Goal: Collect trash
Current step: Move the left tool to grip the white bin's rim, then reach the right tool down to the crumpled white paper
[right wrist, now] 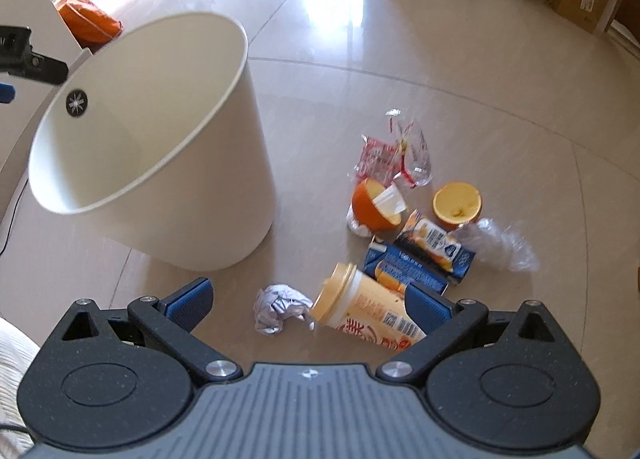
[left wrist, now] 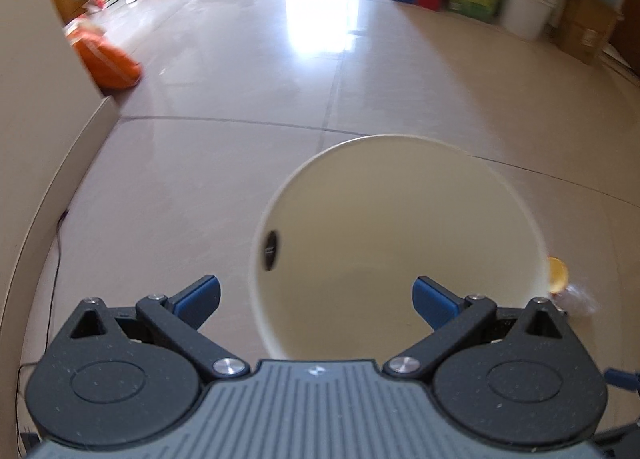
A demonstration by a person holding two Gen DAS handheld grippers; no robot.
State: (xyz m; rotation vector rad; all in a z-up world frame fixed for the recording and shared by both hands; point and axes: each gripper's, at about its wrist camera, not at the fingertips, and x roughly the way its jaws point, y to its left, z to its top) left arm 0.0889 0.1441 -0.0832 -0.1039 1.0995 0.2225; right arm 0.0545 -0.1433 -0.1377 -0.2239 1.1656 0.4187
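A cream waste bin [right wrist: 224, 195] stands on the tiled floor, and the left wrist view looks down into its empty inside [left wrist: 400, 227]. My left gripper [left wrist: 316, 299] hangs open above the bin's near rim. Right of the bin lies a heap of trash: a crumpled paper ball [right wrist: 280, 308], a yellow-lidded cup [right wrist: 360, 307] on its side, two blue juice cartons [right wrist: 416, 271], two orange halves [right wrist: 376, 203], a red-printed wrapper [right wrist: 384, 155] and clear plastic film [right wrist: 500, 243]. My right gripper [right wrist: 308, 303] is open above the paper ball and the cup.
A beige wall and skirting [left wrist: 52, 131] run along the left, with an orange bag [left wrist: 108, 59] beside them. Cardboard boxes and a white bucket [left wrist: 524, 11] line the far right. A thin black cable [left wrist: 56, 259] trails on the floor at left.
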